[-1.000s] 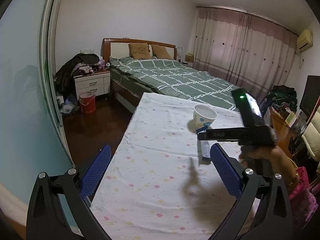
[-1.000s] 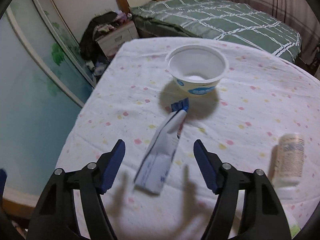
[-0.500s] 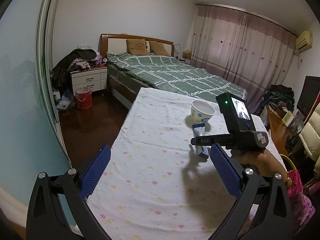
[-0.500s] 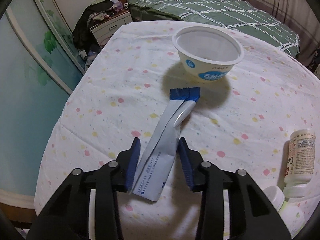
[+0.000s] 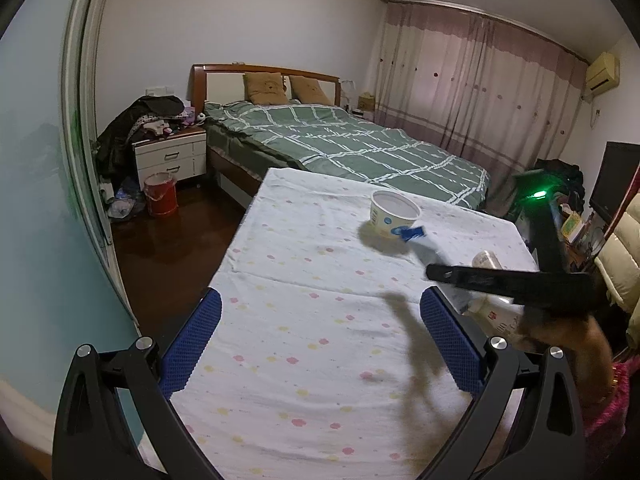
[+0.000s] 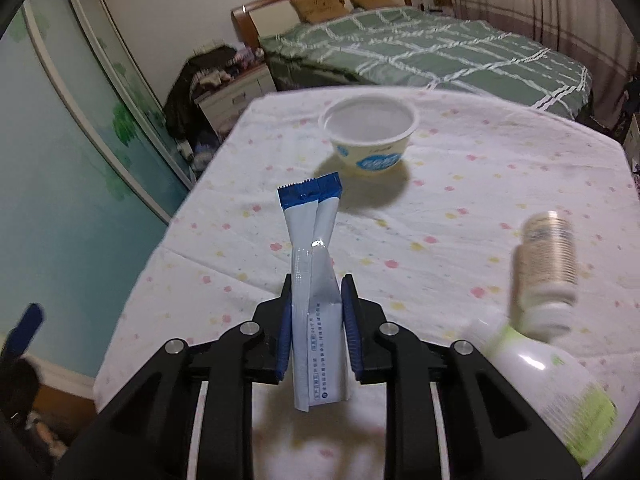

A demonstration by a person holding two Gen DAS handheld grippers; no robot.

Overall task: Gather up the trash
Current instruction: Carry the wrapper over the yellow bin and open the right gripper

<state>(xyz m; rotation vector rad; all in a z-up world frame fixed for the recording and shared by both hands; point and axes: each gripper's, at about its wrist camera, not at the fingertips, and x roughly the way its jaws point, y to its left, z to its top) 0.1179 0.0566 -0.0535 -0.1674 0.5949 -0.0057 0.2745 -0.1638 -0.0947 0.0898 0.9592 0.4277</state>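
Tablecloth [image 5: 280, 320] bare and broad under the left gripper [image 5: 320, 336], dropping off at the left edge toward dark floor and a sliding door [image 5: 36, 200], with the bed [image 5: 340, 148] just past the far edge. Ahead on the cloth: paper cup [image 6: 370, 136] upright near the far side, tan bottle [image 6: 546, 268] and white-and-green bottle [image 6: 548, 392] lying touching at the right, crowding that side. Left jaws spread wide around nothing; right gripper [image 6: 316, 328] clamped on the lower part of a silver sachet [image 6: 314, 264], lifted off the cloth, blue end pointing up toward the cup.
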